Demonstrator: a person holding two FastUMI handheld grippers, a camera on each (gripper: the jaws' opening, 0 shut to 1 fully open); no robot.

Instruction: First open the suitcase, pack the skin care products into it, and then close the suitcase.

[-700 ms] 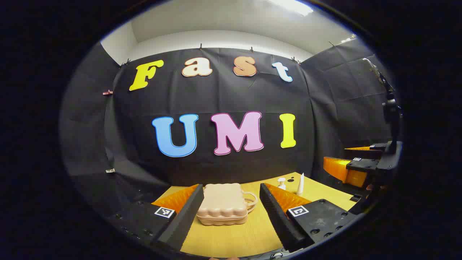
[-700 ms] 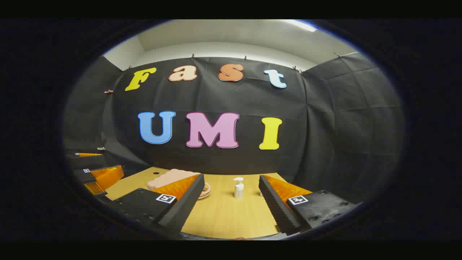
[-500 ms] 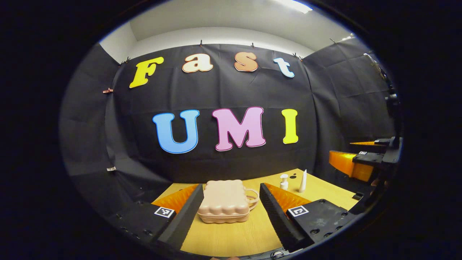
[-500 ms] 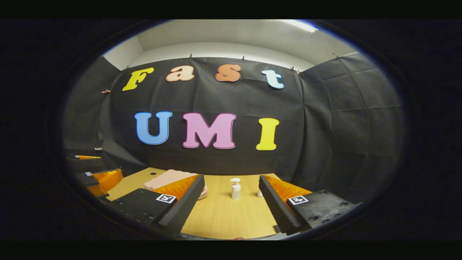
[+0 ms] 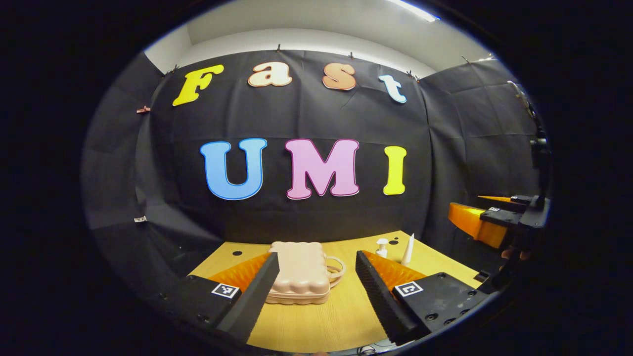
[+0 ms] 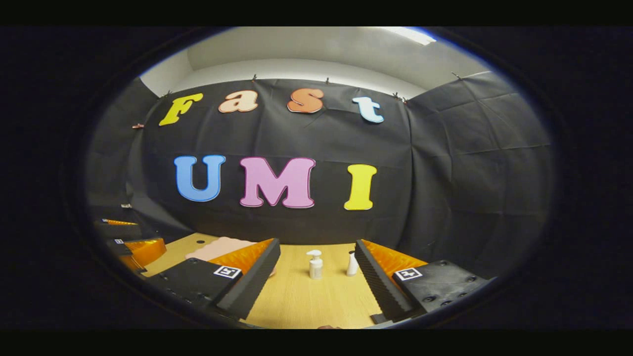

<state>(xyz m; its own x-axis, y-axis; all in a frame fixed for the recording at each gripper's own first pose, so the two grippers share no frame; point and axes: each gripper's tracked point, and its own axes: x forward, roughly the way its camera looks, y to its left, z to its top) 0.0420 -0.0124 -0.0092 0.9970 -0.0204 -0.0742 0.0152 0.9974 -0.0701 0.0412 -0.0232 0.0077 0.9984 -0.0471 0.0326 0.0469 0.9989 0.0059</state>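
On the table (image 5: 341,321), pump bottle (image 6: 314,264) beside tube (image 6: 351,263).

Left gripper (image 5: 317,256) fingers: each is carrying a square coded tag, one (image 5: 225,290) on the left and a second tag (image 5: 408,288) on the right; patterns, not letters.
Right gripper (image 6: 317,243) fingers: they are wearing a like pair of tags (image 6: 227,271).
Suitcase (image 5: 299,272): no readable print is showing.
Pump bottle (image 6: 315,264): any print is looking too small to read.
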